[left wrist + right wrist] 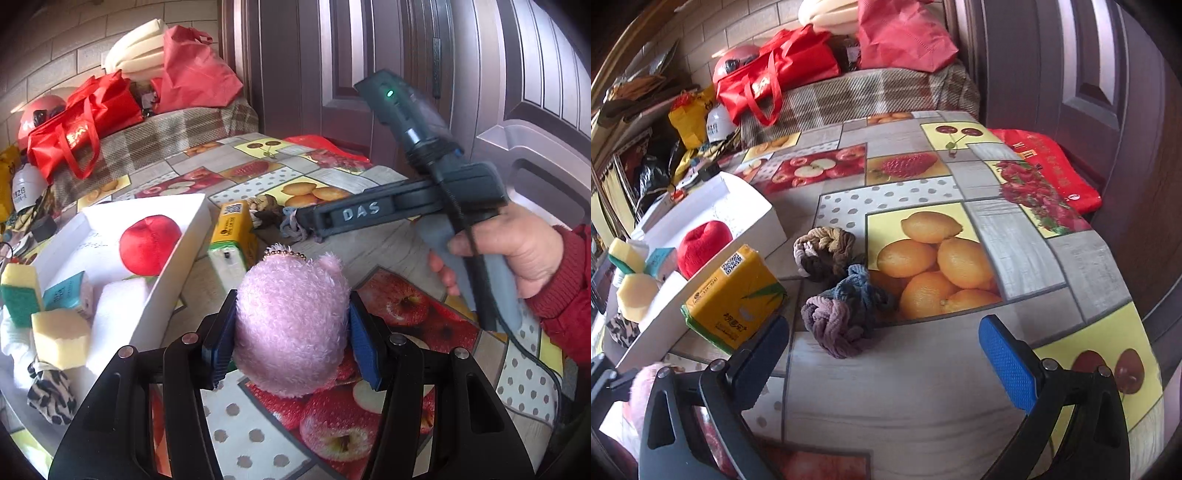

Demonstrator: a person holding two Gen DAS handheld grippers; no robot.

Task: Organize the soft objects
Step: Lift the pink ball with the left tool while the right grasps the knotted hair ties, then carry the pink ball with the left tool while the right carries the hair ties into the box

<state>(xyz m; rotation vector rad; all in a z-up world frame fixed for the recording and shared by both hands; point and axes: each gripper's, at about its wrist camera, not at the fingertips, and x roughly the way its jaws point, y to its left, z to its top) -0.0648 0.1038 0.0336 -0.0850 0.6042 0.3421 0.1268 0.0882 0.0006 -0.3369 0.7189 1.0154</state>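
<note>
Pink plush toy (291, 321) was clamped in left claw (291, 332); right claw (882, 354) was held apart. Toy best lifted clear of white box (184, 254) wall at left, then released inside.

Open fruit-print oilcloth worktop (916, 387) lies bare between the right hand-held gripper (886, 354) pads. Ahead, two knotted chenille scrunchies (842, 317) block the middle; yellow tissue pack (733, 295) and white cardboard tray (753, 218) crowd the left. Right side free.
</note>
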